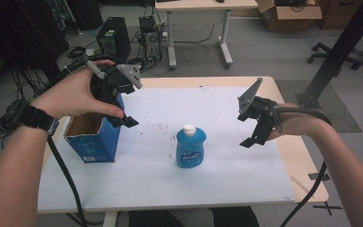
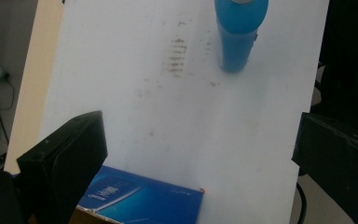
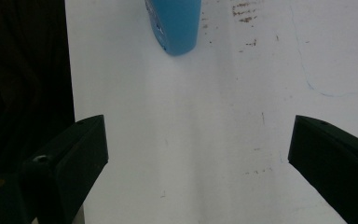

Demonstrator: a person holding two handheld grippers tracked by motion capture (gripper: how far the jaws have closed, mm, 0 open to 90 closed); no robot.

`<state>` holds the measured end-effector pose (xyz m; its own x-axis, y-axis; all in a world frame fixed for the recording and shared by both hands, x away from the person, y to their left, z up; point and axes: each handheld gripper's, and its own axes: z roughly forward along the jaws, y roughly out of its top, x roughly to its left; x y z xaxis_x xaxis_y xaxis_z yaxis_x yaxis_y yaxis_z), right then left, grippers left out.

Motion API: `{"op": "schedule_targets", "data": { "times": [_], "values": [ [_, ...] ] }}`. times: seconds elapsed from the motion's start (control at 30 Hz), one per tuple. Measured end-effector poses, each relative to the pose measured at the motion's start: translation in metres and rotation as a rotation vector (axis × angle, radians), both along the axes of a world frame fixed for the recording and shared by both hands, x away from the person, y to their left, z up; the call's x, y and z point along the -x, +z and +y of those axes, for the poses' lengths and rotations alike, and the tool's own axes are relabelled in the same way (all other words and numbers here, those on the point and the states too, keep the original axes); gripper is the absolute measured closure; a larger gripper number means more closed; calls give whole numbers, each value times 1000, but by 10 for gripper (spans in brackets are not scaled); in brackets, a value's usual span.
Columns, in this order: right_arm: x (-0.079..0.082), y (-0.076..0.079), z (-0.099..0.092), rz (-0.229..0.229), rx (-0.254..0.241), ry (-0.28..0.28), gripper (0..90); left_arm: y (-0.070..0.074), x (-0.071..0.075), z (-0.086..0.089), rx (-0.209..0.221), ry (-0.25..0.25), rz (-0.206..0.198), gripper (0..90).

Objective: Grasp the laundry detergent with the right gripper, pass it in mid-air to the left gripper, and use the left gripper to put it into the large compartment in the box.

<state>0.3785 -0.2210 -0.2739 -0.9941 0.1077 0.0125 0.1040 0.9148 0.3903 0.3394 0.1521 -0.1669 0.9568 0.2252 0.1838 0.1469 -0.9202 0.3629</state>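
Both hand-held grippers, left [image 1: 123, 111] and right [image 1: 257, 124], hover wide open and empty; next, probably, grasping the blue soap bottle [image 1: 190, 147] for the open blue box [image 1: 94, 137].

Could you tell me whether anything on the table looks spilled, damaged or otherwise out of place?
Nothing is spilled. The blue bottle stands upright with its white cap on, and the open blue box sits upright near the table's left edge. The only blemish is a patch of brownish scuff marks on the white sheet beside the bottle.
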Motion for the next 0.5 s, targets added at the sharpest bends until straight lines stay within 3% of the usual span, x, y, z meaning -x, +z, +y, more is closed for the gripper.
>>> {"op": "schedule_targets", "data": {
  "times": [0.5],
  "values": [
    [1, 10, -5, -26, -52, 8, 44, 4, 1, -4, -1, -5, 2, 33]
  ]
}}
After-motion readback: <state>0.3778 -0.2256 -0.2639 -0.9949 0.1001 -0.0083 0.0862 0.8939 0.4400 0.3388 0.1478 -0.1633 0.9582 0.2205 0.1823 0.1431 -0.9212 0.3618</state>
